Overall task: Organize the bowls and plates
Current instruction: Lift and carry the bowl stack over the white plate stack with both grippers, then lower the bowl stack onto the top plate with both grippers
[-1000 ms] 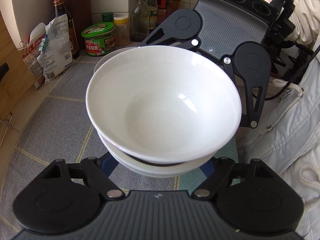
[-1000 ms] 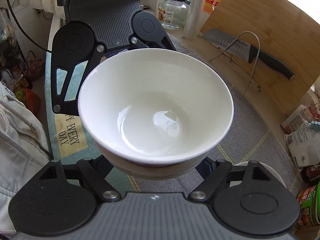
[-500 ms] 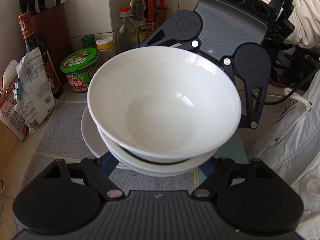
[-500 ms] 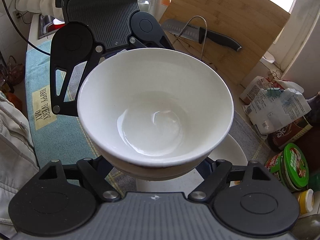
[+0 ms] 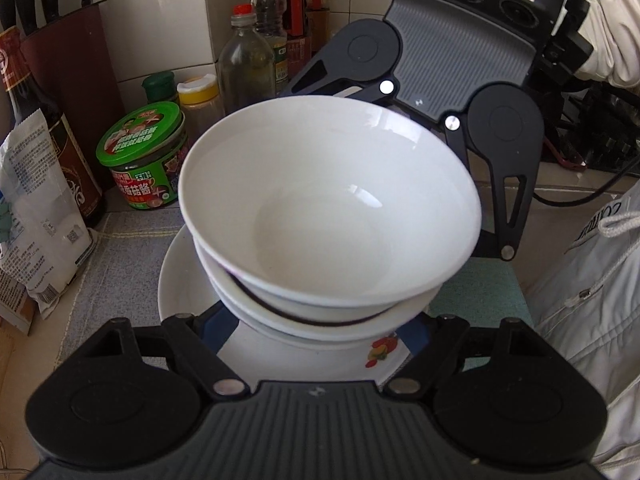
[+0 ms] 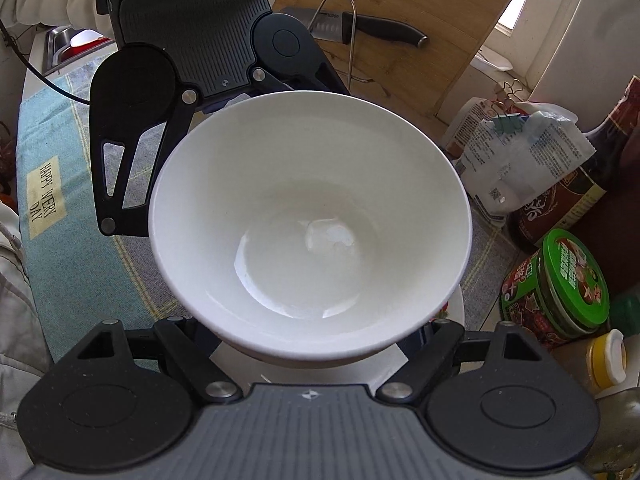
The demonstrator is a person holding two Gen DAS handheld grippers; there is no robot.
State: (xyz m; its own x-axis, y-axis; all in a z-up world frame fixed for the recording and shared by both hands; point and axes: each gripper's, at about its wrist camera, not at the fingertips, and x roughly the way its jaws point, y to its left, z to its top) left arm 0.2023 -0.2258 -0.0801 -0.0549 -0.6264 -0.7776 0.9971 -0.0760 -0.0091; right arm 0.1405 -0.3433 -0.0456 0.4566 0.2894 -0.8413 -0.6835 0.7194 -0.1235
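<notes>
Left of the plate [image 5: 188, 280], a green-lidded jar [image 5: 142, 156] stands on the table. The stacked bowls [image 5: 328, 208] hang directly above that plate, carried between both tongs: left tongs [image 5: 320, 320] wide, cradling the near side; right tongs [image 6: 316, 336] likewise spread against the opposite side.

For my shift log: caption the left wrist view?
Two stacked white ceramic bowls held between both tongs above a white plate, green-lidded jar behind.
</notes>
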